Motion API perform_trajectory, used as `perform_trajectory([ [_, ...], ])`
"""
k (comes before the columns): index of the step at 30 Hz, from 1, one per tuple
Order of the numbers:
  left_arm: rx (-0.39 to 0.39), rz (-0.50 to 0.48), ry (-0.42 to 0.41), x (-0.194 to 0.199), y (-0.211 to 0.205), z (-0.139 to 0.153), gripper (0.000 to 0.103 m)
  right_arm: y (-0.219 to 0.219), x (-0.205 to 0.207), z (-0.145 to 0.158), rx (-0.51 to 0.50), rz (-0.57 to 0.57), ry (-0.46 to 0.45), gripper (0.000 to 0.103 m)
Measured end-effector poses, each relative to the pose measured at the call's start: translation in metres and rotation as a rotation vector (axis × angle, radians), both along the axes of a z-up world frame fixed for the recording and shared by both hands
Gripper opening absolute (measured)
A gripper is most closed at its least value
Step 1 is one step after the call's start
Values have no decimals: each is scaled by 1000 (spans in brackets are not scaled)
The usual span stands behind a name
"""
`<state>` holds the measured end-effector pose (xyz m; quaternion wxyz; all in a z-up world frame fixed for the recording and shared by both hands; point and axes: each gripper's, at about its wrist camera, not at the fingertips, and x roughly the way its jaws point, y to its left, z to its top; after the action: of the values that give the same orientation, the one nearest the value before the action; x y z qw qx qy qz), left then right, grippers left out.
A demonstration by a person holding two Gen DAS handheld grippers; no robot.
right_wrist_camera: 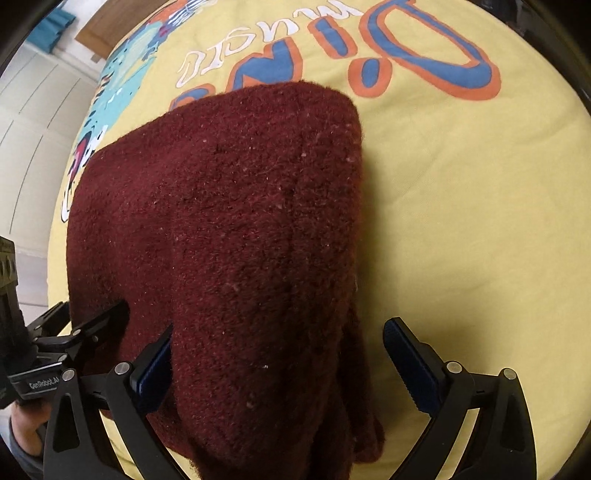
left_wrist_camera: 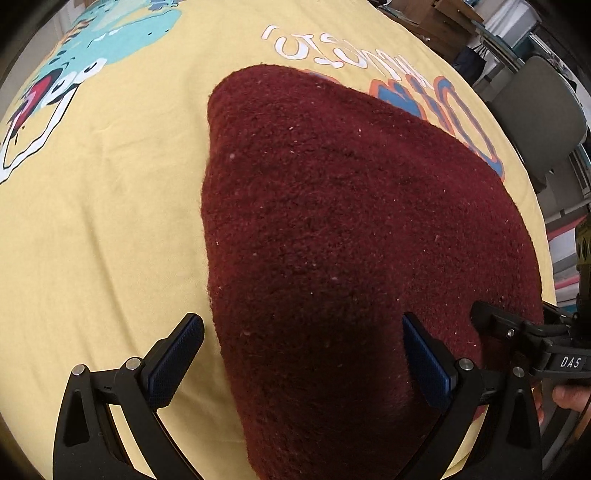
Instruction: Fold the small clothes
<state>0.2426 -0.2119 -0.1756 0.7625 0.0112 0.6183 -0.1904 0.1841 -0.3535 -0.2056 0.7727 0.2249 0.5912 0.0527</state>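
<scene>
A dark red knitted garment [left_wrist_camera: 332, 221] lies folded on a yellow printed sheet [left_wrist_camera: 92, 240]. My left gripper [left_wrist_camera: 303, 354] hangs just above its near left edge, jaws wide apart and astride that edge, with neither pad pressing on the knit. In the right wrist view the same garment [right_wrist_camera: 229, 229] fills the middle. My right gripper [right_wrist_camera: 277, 362] straddles its near right part with the jaws spread wide, the pads apart from the cloth. Each gripper shows in the other's view: the right one [left_wrist_camera: 524, 332] at the right edge, the left one [right_wrist_camera: 88, 328] at the left edge.
The sheet [right_wrist_camera: 461, 221] carries big blue-and-orange lettering [right_wrist_camera: 406, 55] and a turquoise cartoon print [left_wrist_camera: 129, 33] beyond the garment. A grey chair [left_wrist_camera: 539, 107] and boxes stand past the right edge. White cupboard doors [right_wrist_camera: 33, 129] are on the left. A hand [left_wrist_camera: 569, 397] grips the right gripper.
</scene>
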Motion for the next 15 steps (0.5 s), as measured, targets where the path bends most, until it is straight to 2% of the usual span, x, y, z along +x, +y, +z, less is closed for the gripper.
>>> perform_trajectory([
  [2,7,-5,-1,0,-1,1,103,2,0,2,34,14,-9,85],
  [5,7,-14,-9,-2,-1,1,100,7,2,7,21,32,-8,76],
  [7,-24,-20,5,-3,-1,1,89,9,2,10,38,36,-16,61],
  [9,-23,-27,-3,-3,-3,2,84,14,0,15,28,38,-27,52],
  [10,-32,-33,-6,-4,-3,3,77,17,-1,19,9,42,-34,48],
  [11,-41,-37,-10,-4,-5,4,73,22,-1,25,-13,49,-43,46],
  [13,-52,-59,-23,-5,-5,9,57,24,-2,35,-32,51,-60,41],
  [15,-61,-78,-35,-7,-3,19,49,23,-7,48,-29,48,-90,39],
])
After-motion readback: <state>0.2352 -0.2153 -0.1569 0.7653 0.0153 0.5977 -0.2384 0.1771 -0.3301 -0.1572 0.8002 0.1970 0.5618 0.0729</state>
